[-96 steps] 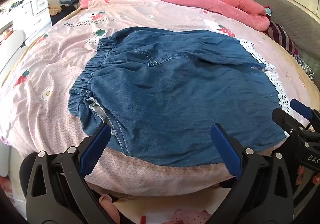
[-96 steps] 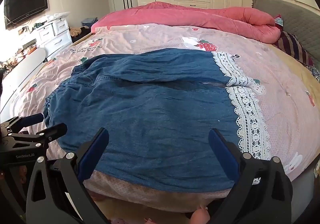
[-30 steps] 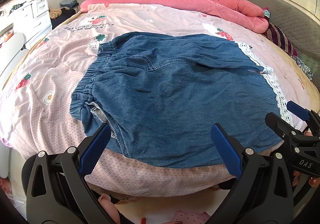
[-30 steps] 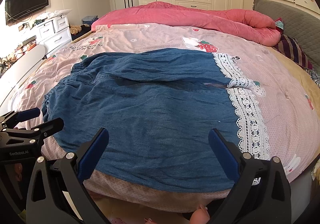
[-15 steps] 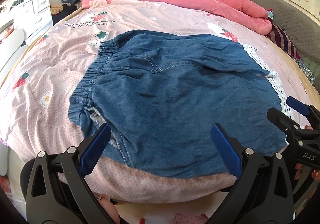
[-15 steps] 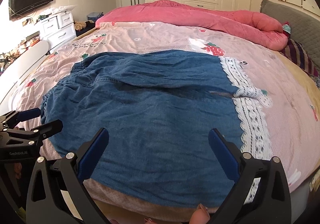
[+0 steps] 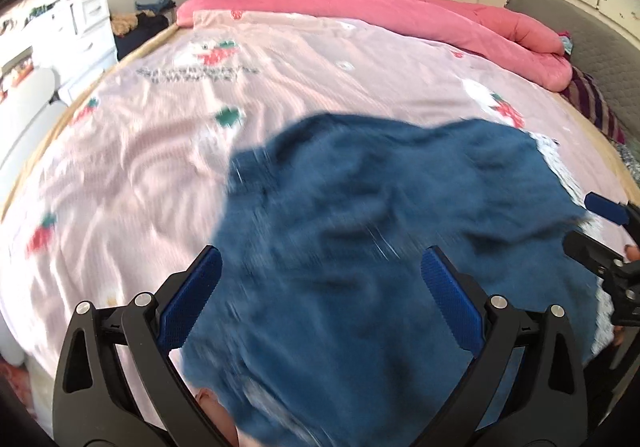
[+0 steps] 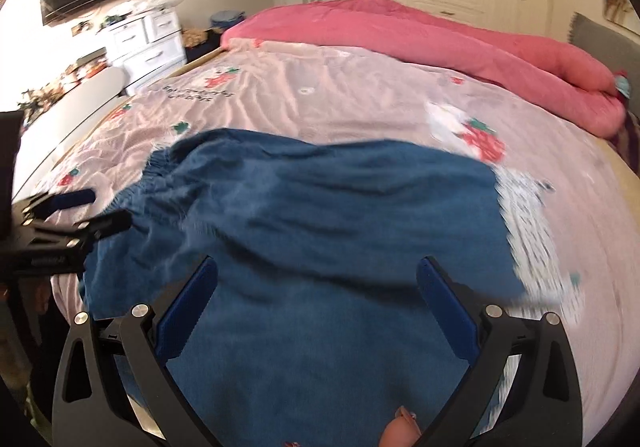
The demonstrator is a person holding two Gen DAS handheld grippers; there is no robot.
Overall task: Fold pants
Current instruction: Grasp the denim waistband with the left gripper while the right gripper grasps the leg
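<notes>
- Bed sheet [image 7: 168, 151], pale pink with strawberry prints; lettering smeared by blur, unreadable.
- Pink quilt [image 8: 420, 35], heaped along the bed's far side.
- Pants [image 8: 320, 231], blue denim, spread on the near half of the sheet; motion-blurred, near edge cut off, lace hem [image 8: 532, 231] indistinct.
- Left gripper [image 7: 320, 291]: fingers wide apart over denim, gripping nothing.
- Right gripper [image 8: 316, 295]: likewise apart.

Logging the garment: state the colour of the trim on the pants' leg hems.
White lace trim on blue denim pants; right wrist view shows it best.
</notes>
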